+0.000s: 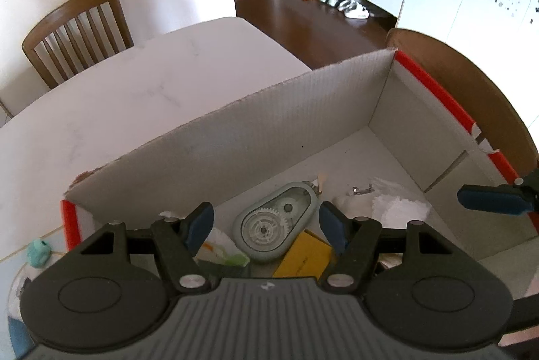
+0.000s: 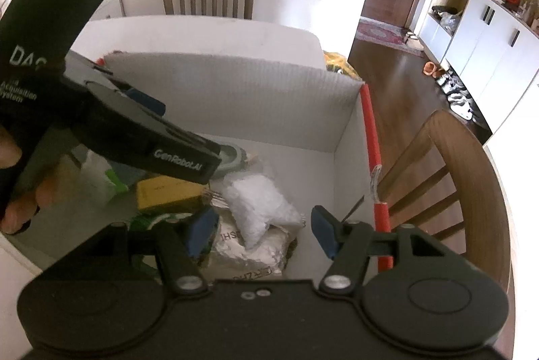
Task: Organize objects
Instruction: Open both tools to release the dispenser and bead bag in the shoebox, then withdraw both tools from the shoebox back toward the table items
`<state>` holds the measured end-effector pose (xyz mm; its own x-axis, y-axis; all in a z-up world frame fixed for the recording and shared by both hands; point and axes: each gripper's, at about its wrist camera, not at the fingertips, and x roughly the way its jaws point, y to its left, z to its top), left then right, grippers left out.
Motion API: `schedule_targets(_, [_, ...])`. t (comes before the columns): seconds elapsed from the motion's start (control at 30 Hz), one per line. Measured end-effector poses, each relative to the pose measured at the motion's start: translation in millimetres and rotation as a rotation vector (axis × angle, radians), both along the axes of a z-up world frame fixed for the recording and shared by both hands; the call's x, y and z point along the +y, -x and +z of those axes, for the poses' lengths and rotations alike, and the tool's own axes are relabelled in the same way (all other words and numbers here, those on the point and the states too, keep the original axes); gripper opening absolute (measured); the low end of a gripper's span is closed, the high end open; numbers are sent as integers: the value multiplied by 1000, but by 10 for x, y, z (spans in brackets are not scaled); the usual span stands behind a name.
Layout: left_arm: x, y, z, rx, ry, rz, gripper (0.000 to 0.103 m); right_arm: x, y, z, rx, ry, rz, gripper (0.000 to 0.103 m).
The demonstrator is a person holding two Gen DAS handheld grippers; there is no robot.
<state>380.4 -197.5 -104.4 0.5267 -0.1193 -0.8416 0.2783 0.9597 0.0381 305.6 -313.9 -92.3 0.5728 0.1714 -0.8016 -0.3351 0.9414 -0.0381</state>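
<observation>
- Left tongs (image 1: 266, 227) hang spread and empty over the box (image 1: 269, 124), which stands on the tabletop (image 1: 134, 97).
- Directly beneath them lies the tape dispenser (image 1: 276, 221) on the box floor, its long axis running away from the tongs and tilted slightly right.
- Right tongs (image 2: 262, 230) are spread too, holding nothing, above the white bag (image 2: 262, 208) near the box's right wall.
- The left hand looks nearer the dispenser; a teal item (image 1: 38, 252) waits outside the box.

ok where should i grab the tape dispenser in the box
Grip the tape dispenser across its narrow width, coming straight down from above. It lies flat on the box floor, oval and long, with a yellow card against its lower end, so the long sides look freest.
</observation>
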Motion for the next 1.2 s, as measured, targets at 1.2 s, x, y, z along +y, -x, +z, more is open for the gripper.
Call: schedule_targets(1.2, [1050, 1325, 999, -240, 189, -47, 75, 359, 865, 736, -158, -221, -161, 70])
